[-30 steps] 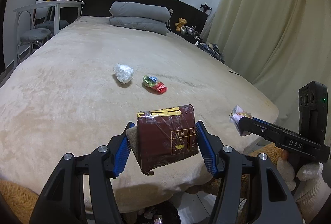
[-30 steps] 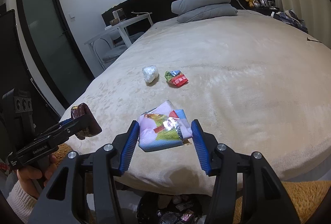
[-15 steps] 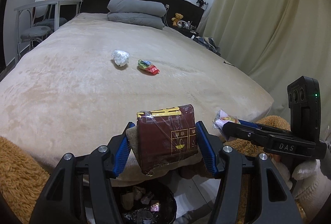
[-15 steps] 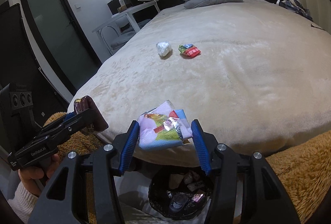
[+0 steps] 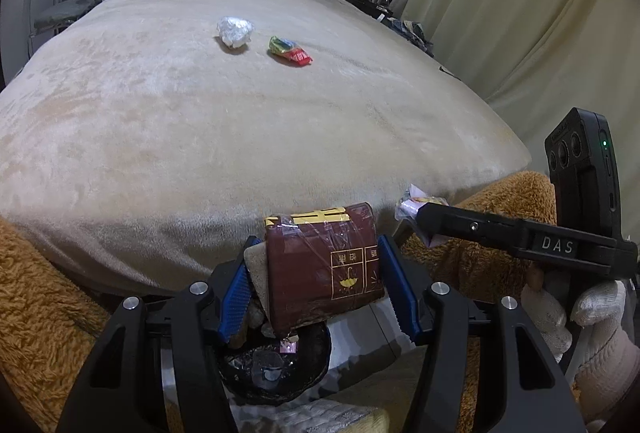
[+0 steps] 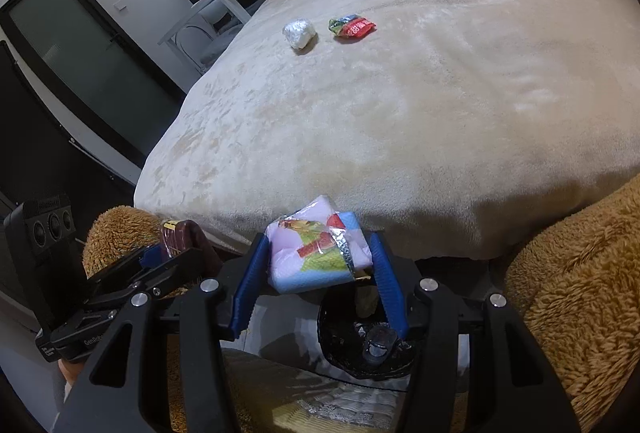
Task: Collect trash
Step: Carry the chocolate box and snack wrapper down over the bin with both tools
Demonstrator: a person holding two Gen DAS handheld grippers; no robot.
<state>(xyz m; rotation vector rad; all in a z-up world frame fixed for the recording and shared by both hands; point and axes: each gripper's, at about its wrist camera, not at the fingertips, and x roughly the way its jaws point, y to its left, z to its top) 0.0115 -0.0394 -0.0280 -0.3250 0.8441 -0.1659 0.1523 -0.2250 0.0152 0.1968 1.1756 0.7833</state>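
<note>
We grip a maroon packet (image 5: 324, 269) in our left gripper (image 5: 320, 285) and a pastel packet (image 6: 316, 253) in our right gripper (image 6: 318, 273), above the bin (image 6: 340, 349)

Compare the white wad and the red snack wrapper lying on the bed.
The white wad is a crumpled, rounded lump; the red wrapper lies flatter and longer. The wad is plain and pale, with no print; the wrapper is red with green and yellow at one end. Both views show the wad left of the wrapper. Both rest loose on the bed, apart from each other, and neither is held.
</note>
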